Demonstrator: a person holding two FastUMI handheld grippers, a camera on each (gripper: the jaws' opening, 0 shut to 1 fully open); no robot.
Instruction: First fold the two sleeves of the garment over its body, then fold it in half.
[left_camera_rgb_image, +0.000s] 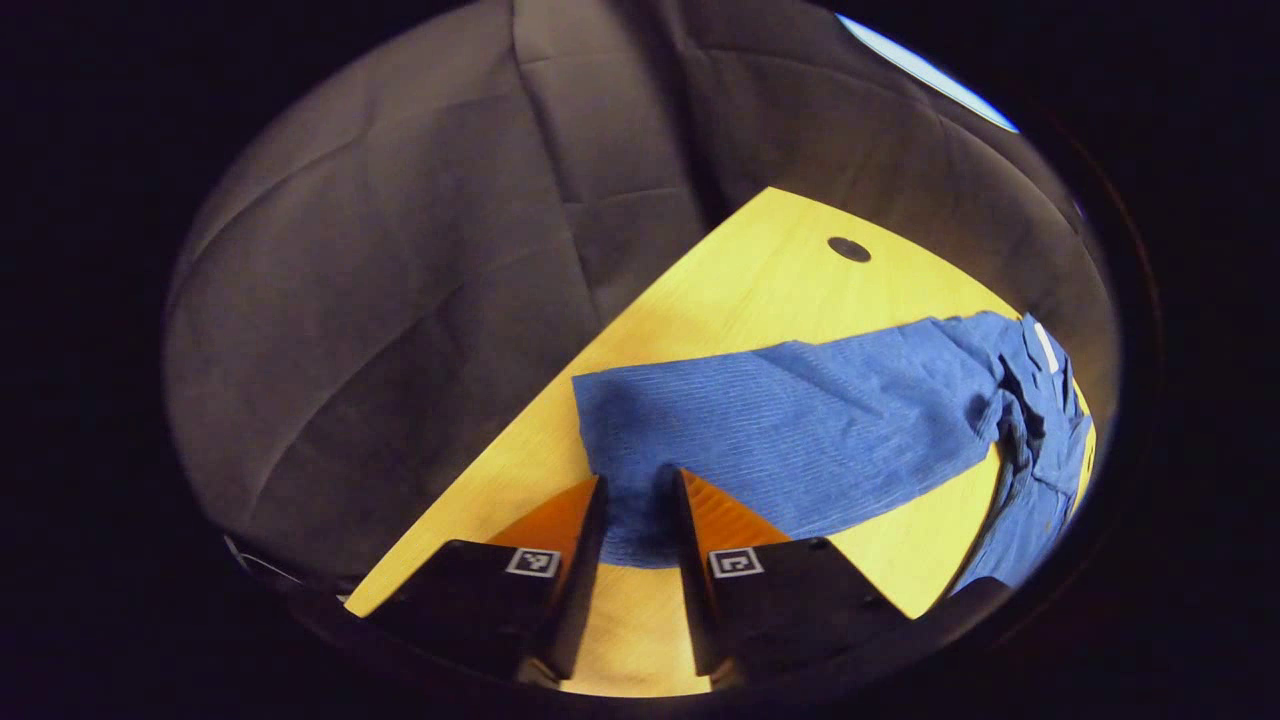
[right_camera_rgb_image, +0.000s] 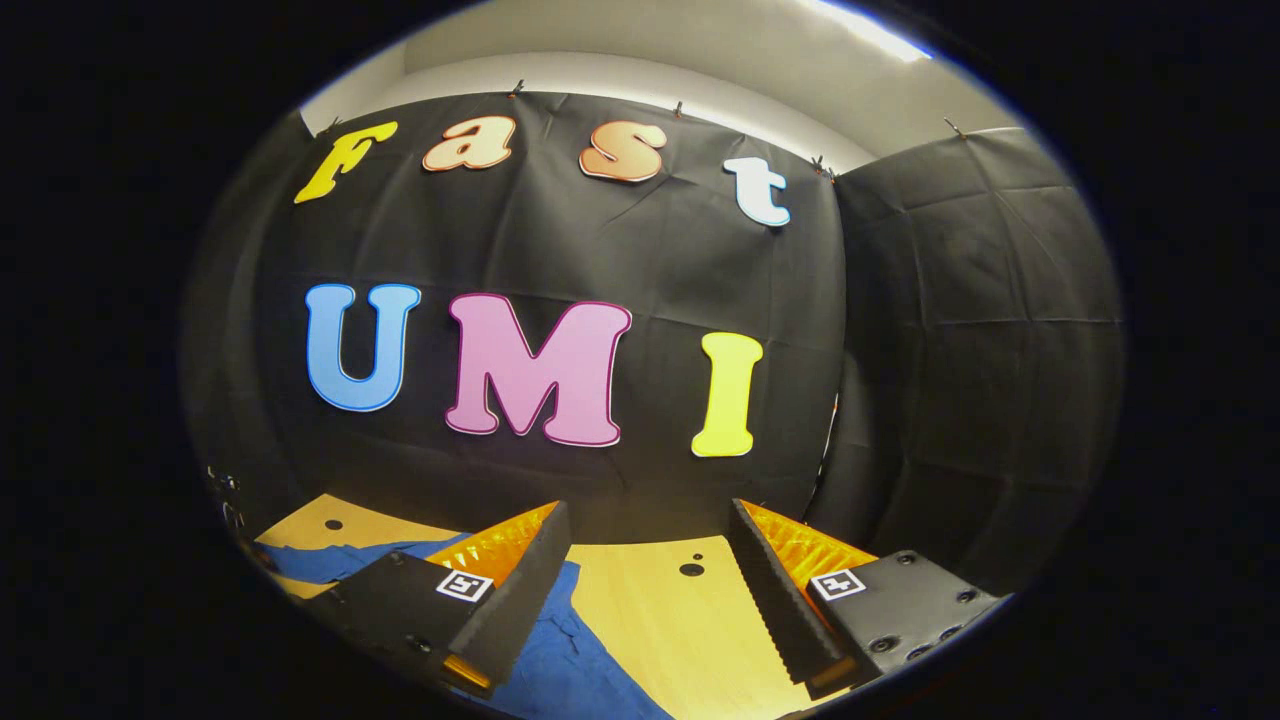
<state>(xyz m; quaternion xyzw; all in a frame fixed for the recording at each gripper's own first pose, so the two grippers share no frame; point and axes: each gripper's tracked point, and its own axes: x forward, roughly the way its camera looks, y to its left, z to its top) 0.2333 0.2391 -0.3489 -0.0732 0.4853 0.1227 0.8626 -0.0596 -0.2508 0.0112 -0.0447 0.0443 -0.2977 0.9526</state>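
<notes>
A pale yellow wooden bench (left_camera_rgb_image: 760, 290) with small dark round holes (left_camera_rgb_image: 849, 249) carries a blue striped garment (left_camera_rgb_image: 800, 430), one sleeve spread flat across it, the rest bunched at the right.

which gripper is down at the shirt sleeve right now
The left gripper: its fingers straddle the blue sleeve's cuff. The right gripper hangs open above the table.

No legible wording on the rig or the cloth

From my remote seat I can make out only square black-and-white coded markers, carrying no letters or numbers: two low in the frame on the left gripper (left_camera_rgb_image: 640, 490), and two on the right gripper (right_camera_rgb_image: 650, 530) at lower centre. A small white tag (left_camera_rgb_image: 1046, 346) on the blue garment (left_camera_rgb_image: 800, 430), at far right, is too small to read.
</notes>
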